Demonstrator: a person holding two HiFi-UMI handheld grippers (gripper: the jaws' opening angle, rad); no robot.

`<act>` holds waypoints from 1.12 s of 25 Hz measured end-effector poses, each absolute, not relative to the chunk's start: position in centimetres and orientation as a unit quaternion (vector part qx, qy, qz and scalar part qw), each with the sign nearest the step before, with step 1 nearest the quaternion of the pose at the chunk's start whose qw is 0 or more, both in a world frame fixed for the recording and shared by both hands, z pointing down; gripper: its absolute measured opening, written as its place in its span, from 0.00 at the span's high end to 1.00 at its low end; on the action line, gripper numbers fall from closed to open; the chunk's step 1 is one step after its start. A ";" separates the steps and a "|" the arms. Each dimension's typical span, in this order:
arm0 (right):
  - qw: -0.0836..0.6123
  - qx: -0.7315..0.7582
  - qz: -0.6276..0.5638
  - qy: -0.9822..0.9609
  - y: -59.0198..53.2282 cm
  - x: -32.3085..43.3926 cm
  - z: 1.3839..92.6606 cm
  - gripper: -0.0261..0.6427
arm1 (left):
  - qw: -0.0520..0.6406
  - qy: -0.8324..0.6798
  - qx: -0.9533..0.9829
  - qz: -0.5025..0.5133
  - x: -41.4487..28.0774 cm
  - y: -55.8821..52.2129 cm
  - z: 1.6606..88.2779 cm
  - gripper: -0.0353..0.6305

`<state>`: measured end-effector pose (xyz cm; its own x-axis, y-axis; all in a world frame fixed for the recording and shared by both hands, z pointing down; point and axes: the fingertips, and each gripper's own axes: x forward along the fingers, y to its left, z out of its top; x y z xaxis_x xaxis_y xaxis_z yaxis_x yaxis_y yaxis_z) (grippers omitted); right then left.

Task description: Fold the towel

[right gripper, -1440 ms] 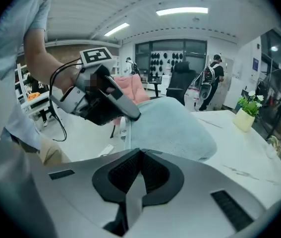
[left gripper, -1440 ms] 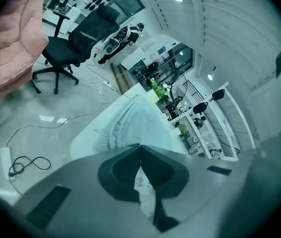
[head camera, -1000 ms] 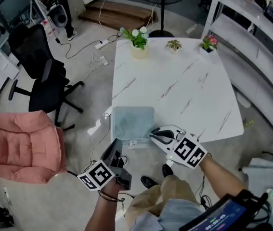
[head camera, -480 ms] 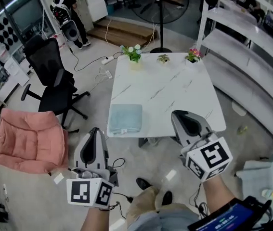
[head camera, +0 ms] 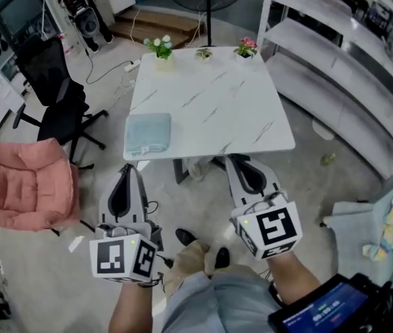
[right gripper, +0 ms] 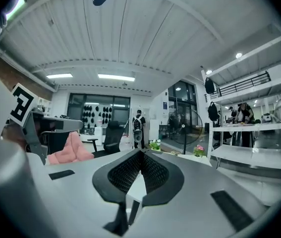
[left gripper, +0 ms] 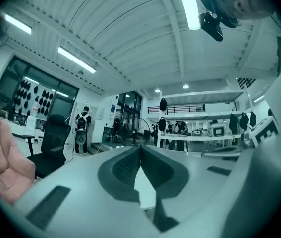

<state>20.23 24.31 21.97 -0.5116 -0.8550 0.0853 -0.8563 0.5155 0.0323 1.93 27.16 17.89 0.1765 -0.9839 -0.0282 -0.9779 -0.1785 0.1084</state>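
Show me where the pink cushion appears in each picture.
Head view: the pink cushion lies at the left edge, left of the table.
Left gripper view: pink cushion at the far left edge.
Right gripper view: pink cushion left of centre.
Shared landmark: the black office chair beside it.

The bench (head camera: 217, 109) is mostly bare. A folded towel (head camera: 148, 133) blocks its near-left corner; potted plants (head camera: 204, 53) line the far edge.
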 end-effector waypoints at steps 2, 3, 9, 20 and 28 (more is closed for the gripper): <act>0.042 0.503 -0.015 -0.863 24.5 21.0 21.1 0.94 | 0.027 -0.639 0.768 -0.041 2.4 27.2 17.7 0.94; 0.041 0.507 -0.025 -0.861 24.6 21.3 20.7 0.93 | 0.027 -0.638 0.769 -0.042 2.5 27.2 17.5 0.94; 0.033 0.518 -0.029 -0.854 25.2 22.7 20.2 0.94 | 0.020 -0.626 0.778 -0.046 3.9 26.8 16.4 0.94; 0.028 0.518 -0.032 -0.855 24.6 22.5 19.5 0.94 | 0.027 -0.621 0.781 -0.056 4.6 26.1 16.3 0.94; 0.031 0.513 -0.034 -0.857 24.0 22.2 19.4 0.94 | 0.033 -0.623 0.780 -0.053 4.4 25.3 16.5 0.94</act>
